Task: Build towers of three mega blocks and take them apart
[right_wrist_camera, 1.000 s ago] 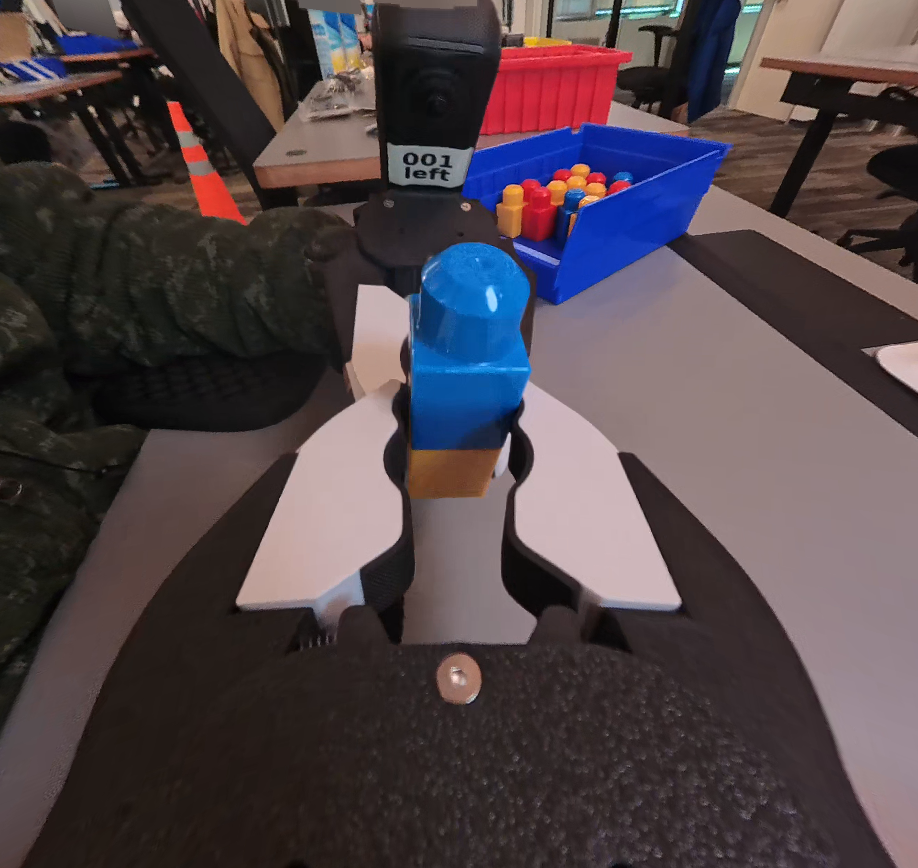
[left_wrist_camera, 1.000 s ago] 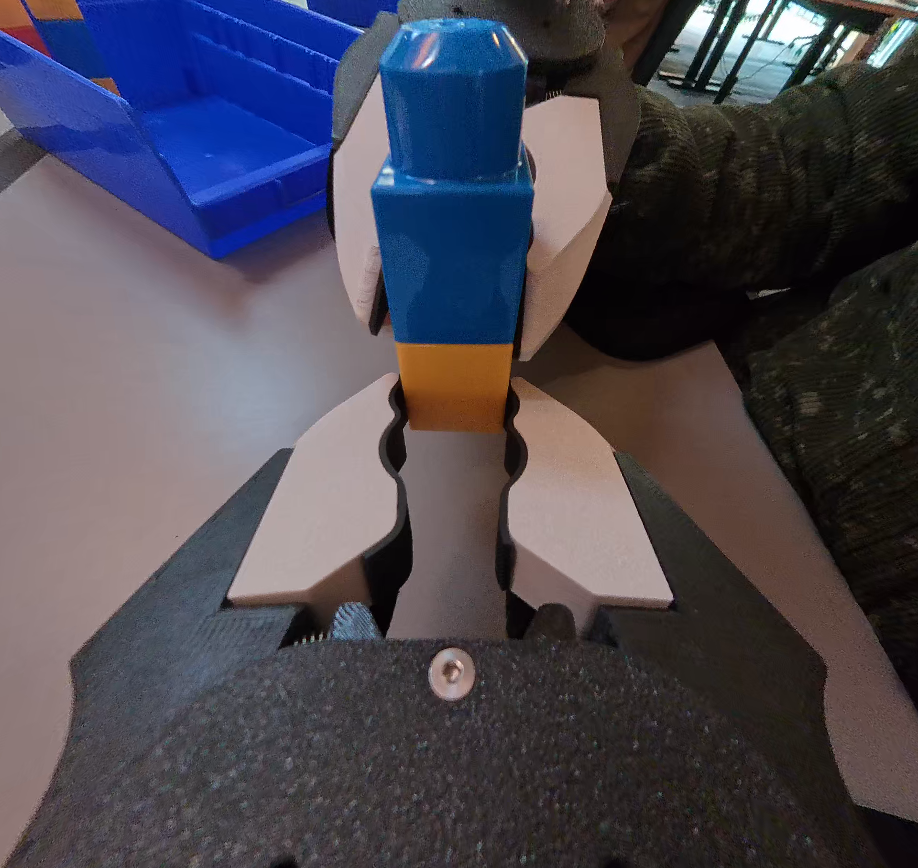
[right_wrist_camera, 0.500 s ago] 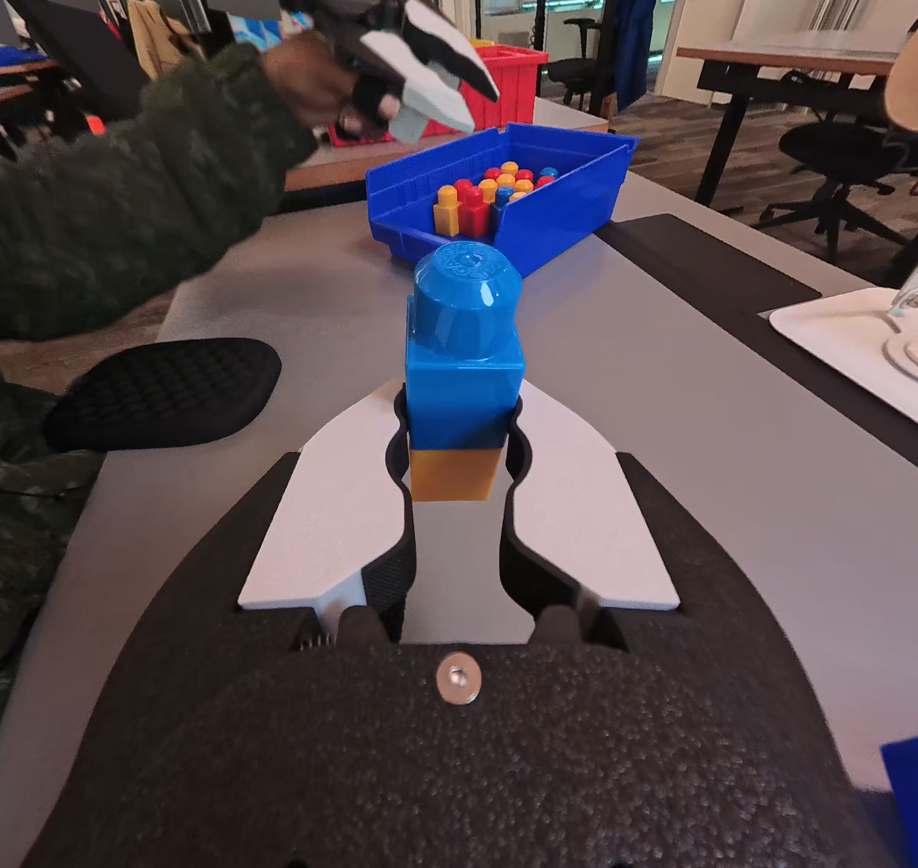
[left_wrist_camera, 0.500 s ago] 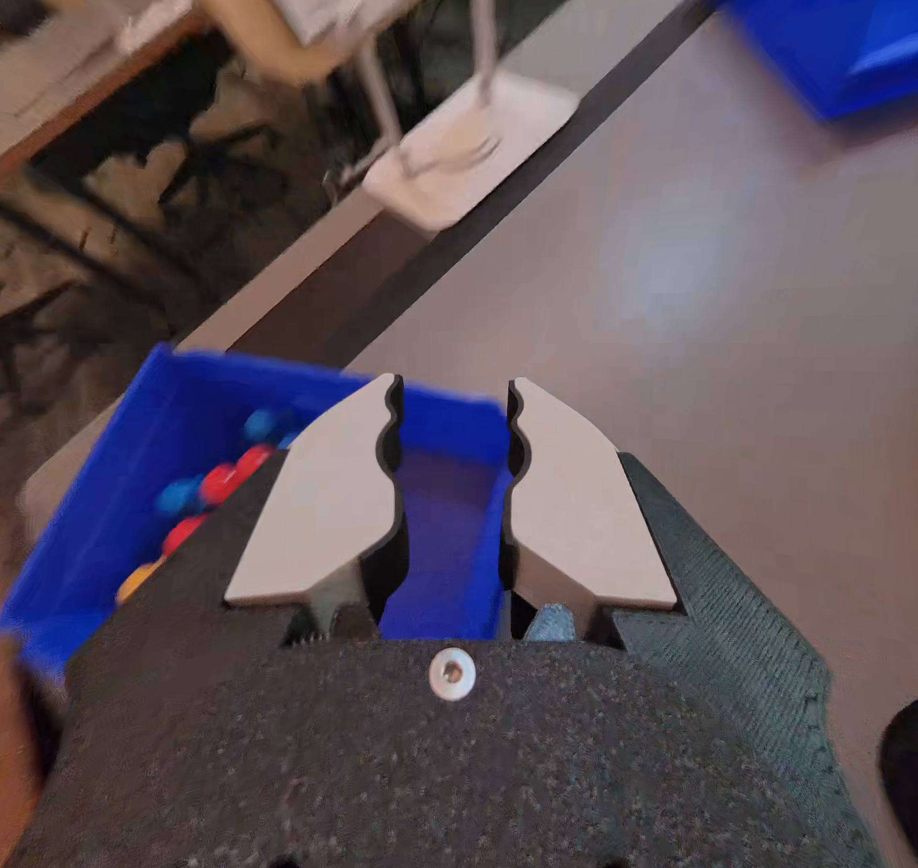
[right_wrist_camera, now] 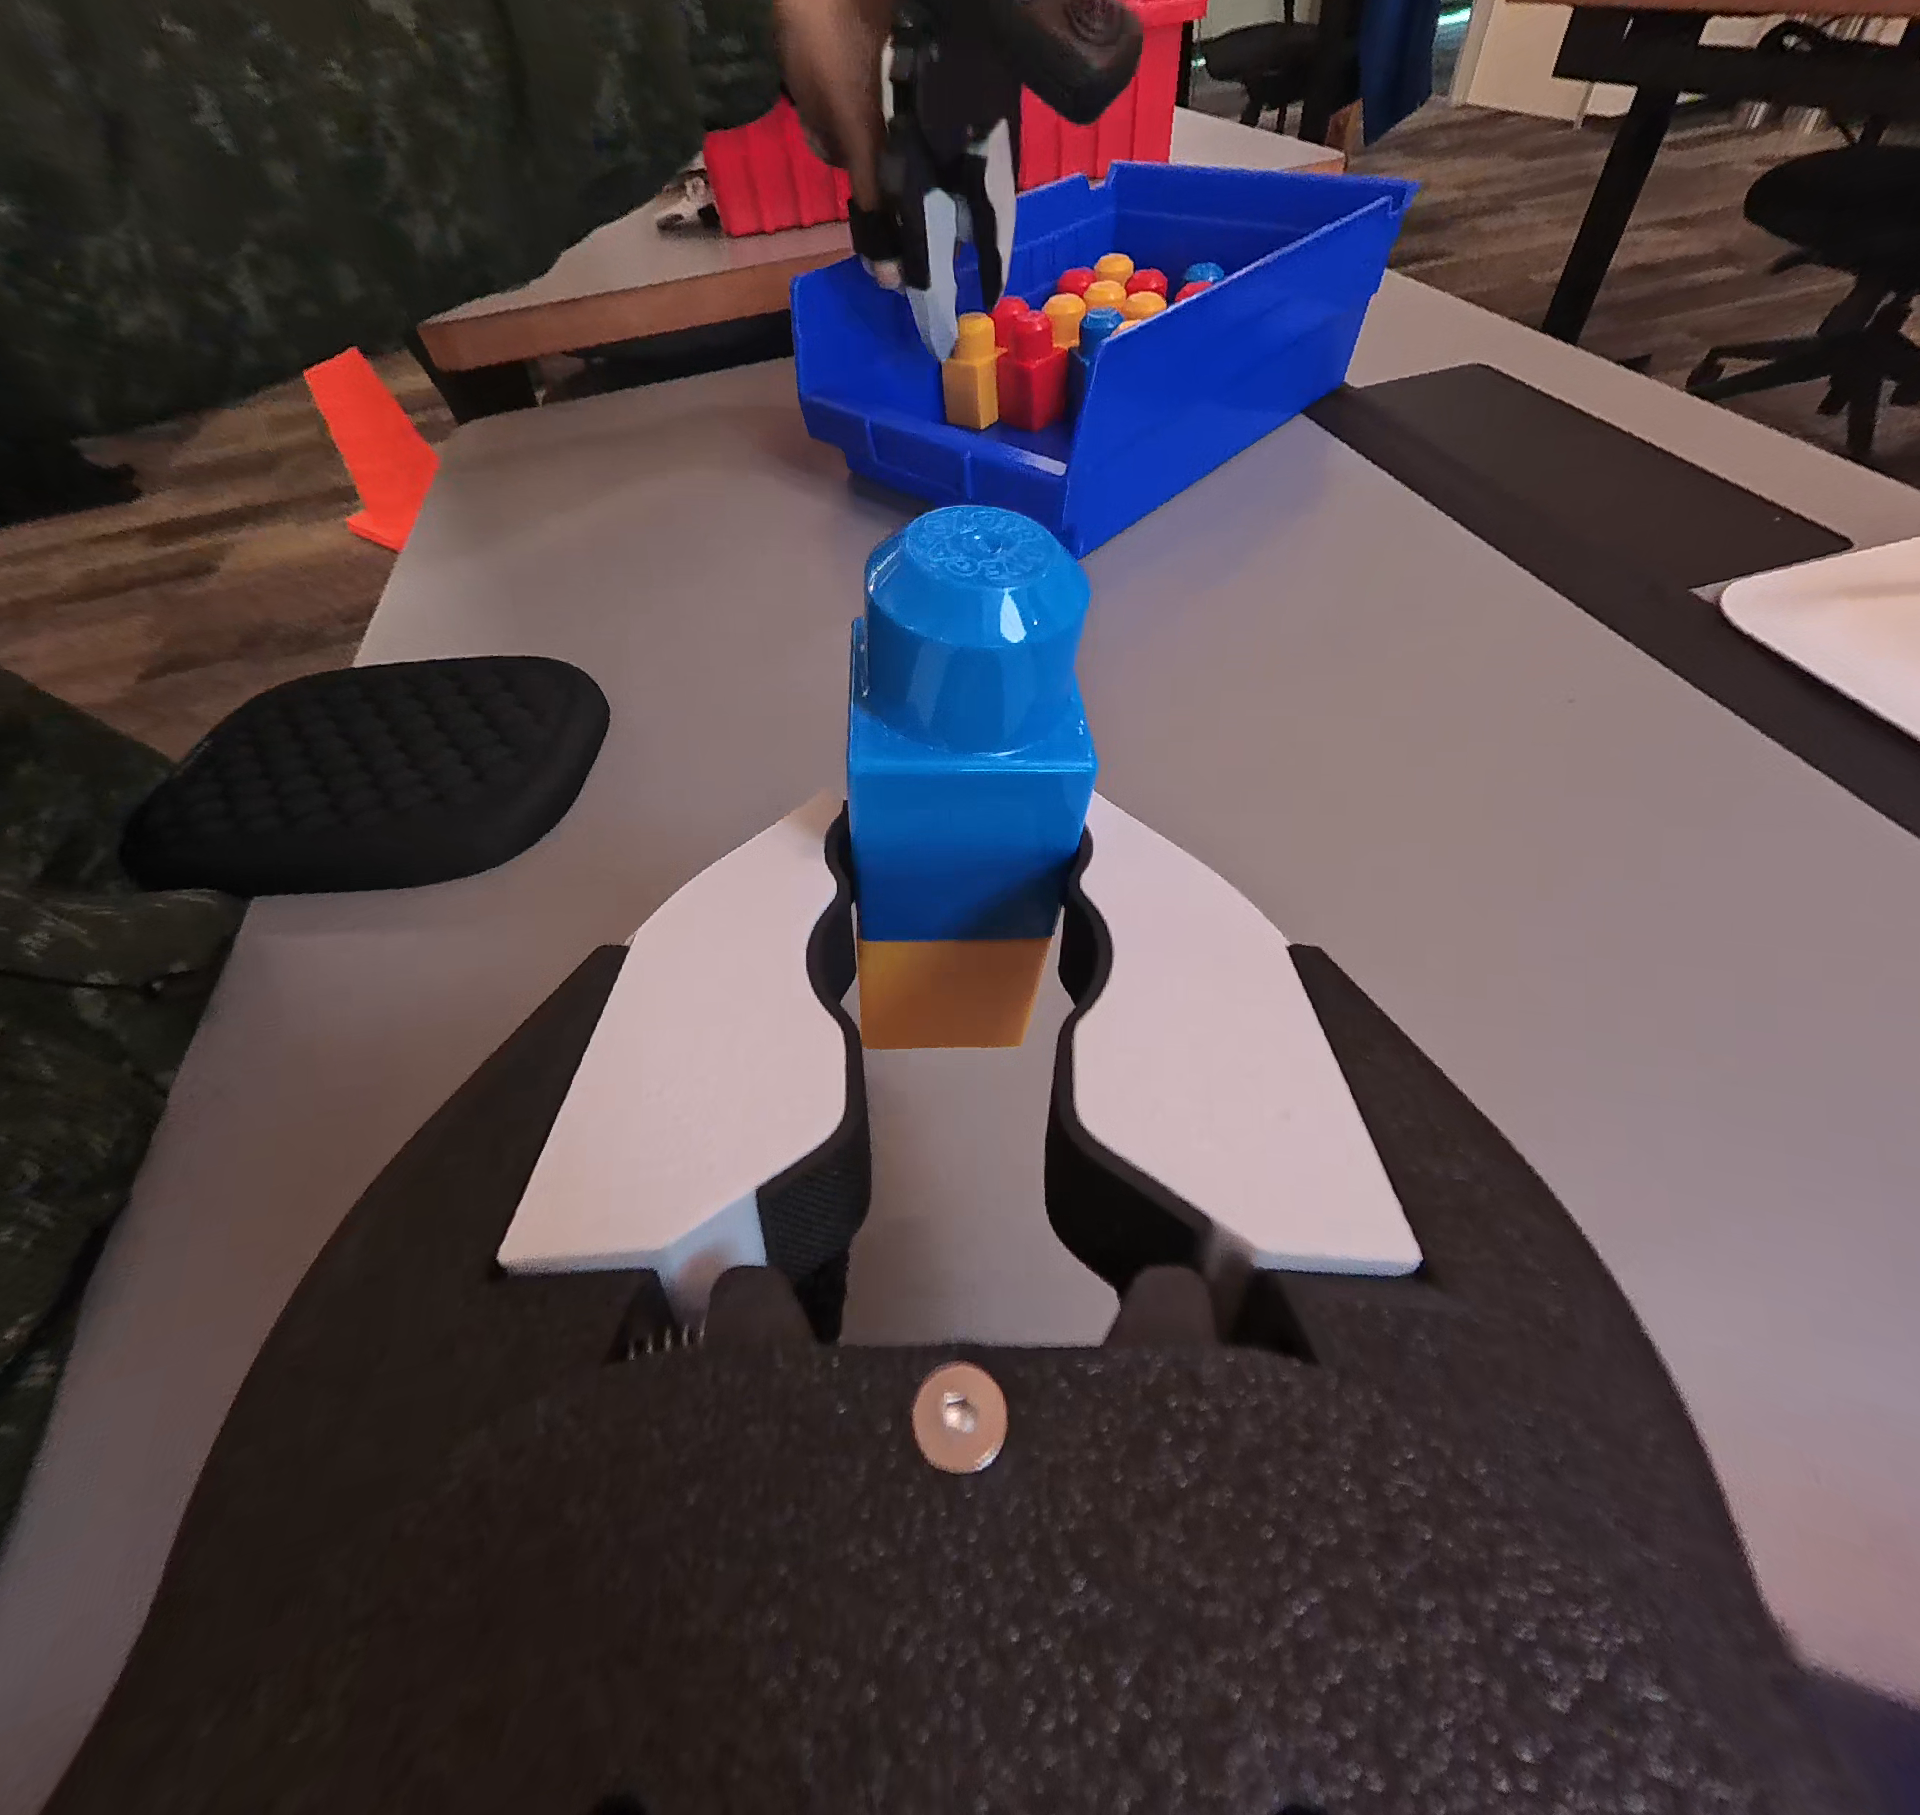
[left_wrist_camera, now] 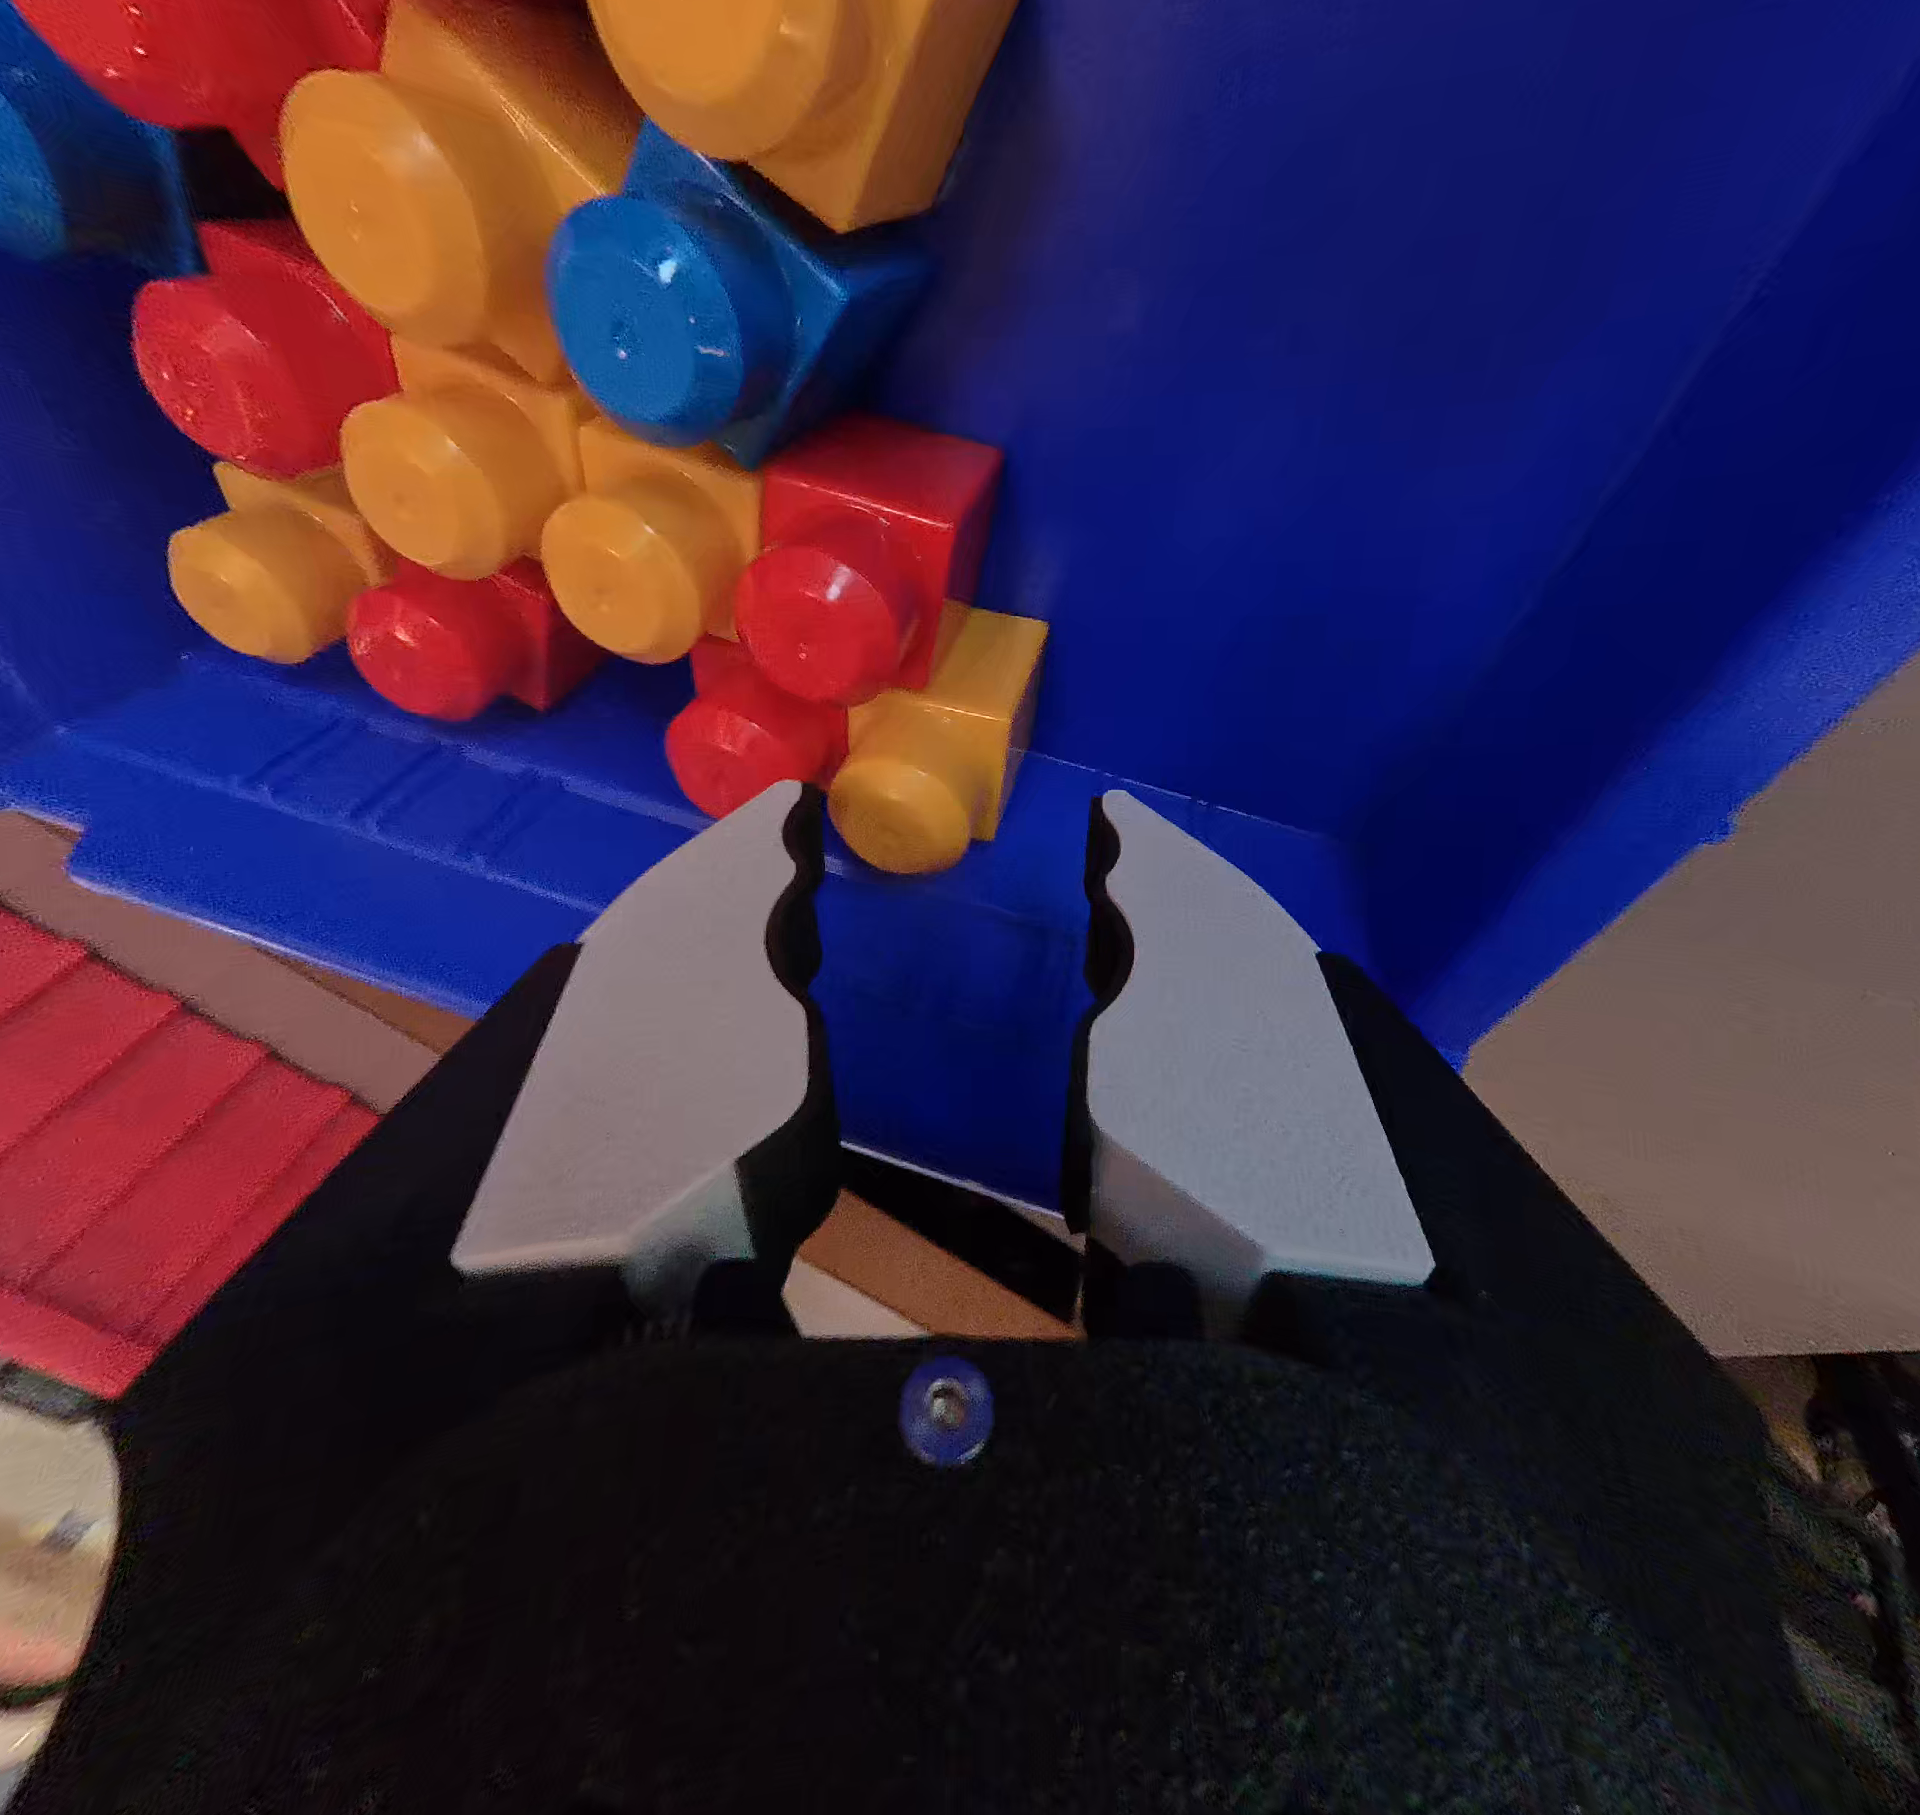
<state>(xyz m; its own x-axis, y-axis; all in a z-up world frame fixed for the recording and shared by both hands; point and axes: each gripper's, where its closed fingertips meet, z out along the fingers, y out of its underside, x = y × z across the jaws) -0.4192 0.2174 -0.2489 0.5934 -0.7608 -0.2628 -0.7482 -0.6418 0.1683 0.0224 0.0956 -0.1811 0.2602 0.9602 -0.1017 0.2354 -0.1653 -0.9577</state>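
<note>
My right gripper (right_wrist_camera: 961,830) is shut on a two-block stack, a blue block (right_wrist_camera: 966,726) on a yellow block (right_wrist_camera: 948,991), held upright over the grey table (right_wrist_camera: 1403,882). I cannot tell whether the stack touches the table. My left gripper (left_wrist_camera: 951,809) is open and empty, pointing down into the blue bin (left_wrist_camera: 1403,415), which holds several red, yellow and blue blocks. Its fingertips are just short of a yellow block (left_wrist_camera: 935,737). In the right wrist view the left gripper (right_wrist_camera: 951,290) hangs over the bin (right_wrist_camera: 1195,394) above the nearest yellow block (right_wrist_camera: 971,378).
A black padded rest (right_wrist_camera: 364,773) lies on the table at the left. A red bin (right_wrist_camera: 1091,103) stands behind the blue bin. A black mat (right_wrist_camera: 1558,477) and a white base (right_wrist_camera: 1839,633) are at the right. An orange cone (right_wrist_camera: 374,446) stands on the floor. About 45 cm separates my left fingertips from my right. To the white base (right_wrist_camera: 1839,633): right tips about 40 cm, left tips about 45 cm.
My left gripper let go of the stack's yellow block, swung away and now points down into the blue bin. My right gripper kept hold of the stack.
</note>
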